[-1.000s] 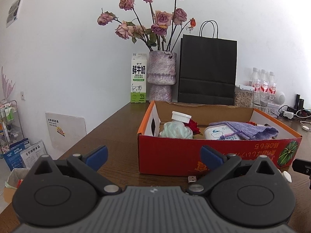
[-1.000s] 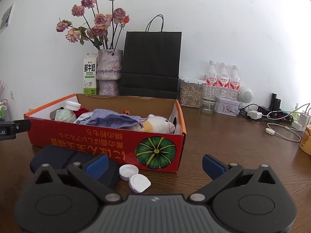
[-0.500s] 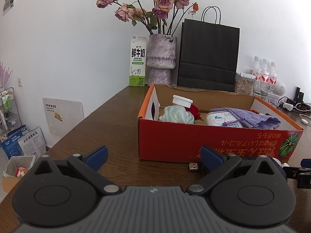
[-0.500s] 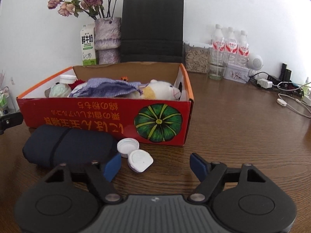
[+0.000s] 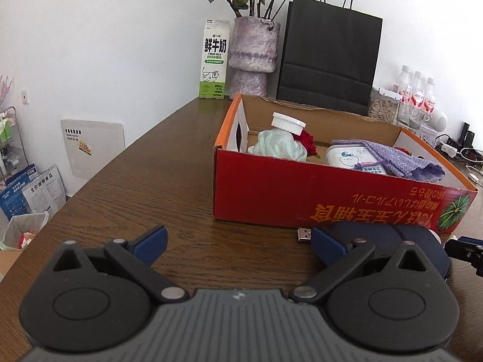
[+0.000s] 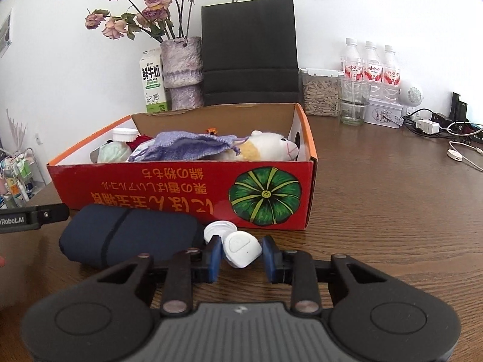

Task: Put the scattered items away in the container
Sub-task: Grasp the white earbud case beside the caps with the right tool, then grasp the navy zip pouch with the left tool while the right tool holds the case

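Red cardboard box (image 6: pixel 169 187) already part-filled; just before its front wall remain a dark navy pouch (image 6: pixel 126 238) and small white hinged case (image 6: pixel 241 249), right gripper (image 6: pixel 241 255) closing around the case, left gripper (image 5: pixel 238 242) spread, empty.

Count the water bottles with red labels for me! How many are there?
3. They stand in a row at the back of the table by the wall: left bottle, middle bottle, right bottle. More could hide behind other things.
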